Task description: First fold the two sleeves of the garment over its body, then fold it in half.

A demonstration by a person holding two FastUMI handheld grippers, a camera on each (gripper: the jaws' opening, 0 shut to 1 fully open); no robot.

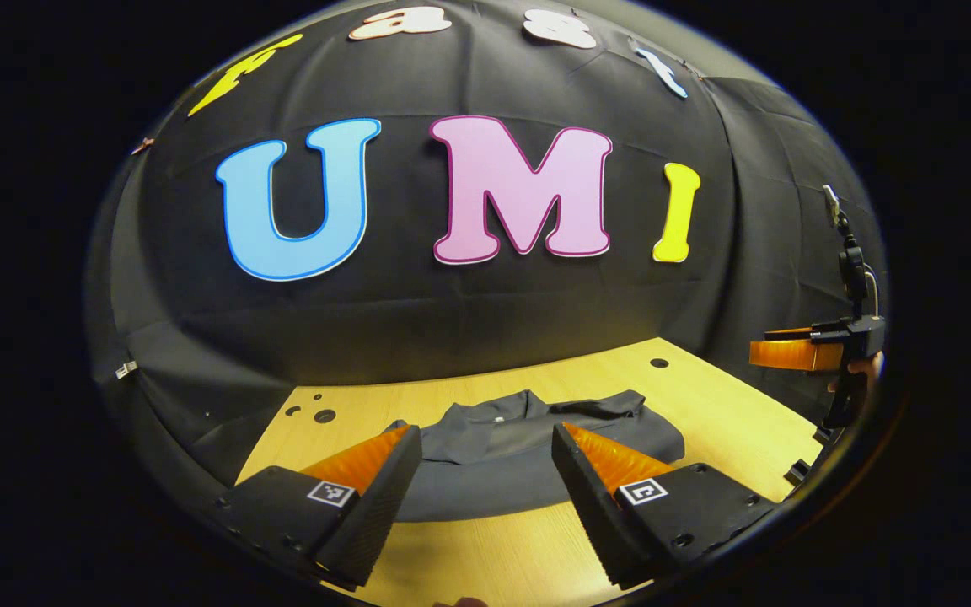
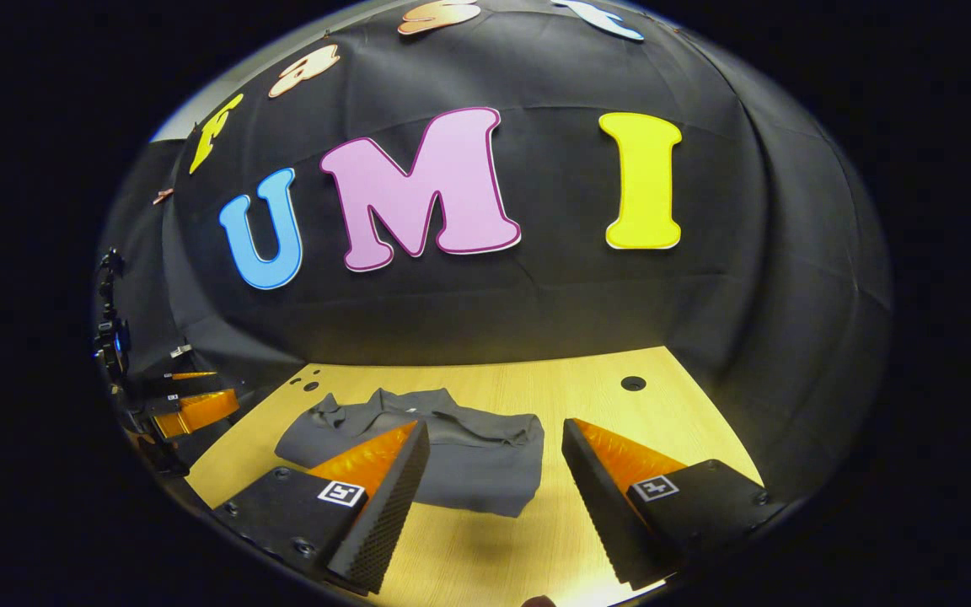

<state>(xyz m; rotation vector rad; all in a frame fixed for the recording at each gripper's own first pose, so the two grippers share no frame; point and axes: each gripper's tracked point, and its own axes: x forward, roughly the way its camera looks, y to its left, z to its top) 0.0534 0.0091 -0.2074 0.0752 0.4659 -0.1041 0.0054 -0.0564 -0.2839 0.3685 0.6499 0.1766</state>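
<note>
A dark grey collared garment (image 1: 502,459) lies folded into a compact block on the wooden table (image 1: 721,413), collar toward the wall. In the left gripper view my left gripper (image 1: 485,434) hovers open above its near edge, nothing between the fingers. The right gripper (image 1: 797,354) shows at the far right edge of that view, held up off the table. In the right gripper view the garment (image 2: 452,455) lies ahead and slightly left, and my right gripper (image 2: 496,430) is open above its right edge. The left gripper (image 2: 190,409) appears at the far left there.
The table (image 2: 620,413) has small round holes (image 2: 633,383) near its back edge. The black cloth wall rises directly behind the table. Bare wood lies to the right of the garment and in front of it.
</note>
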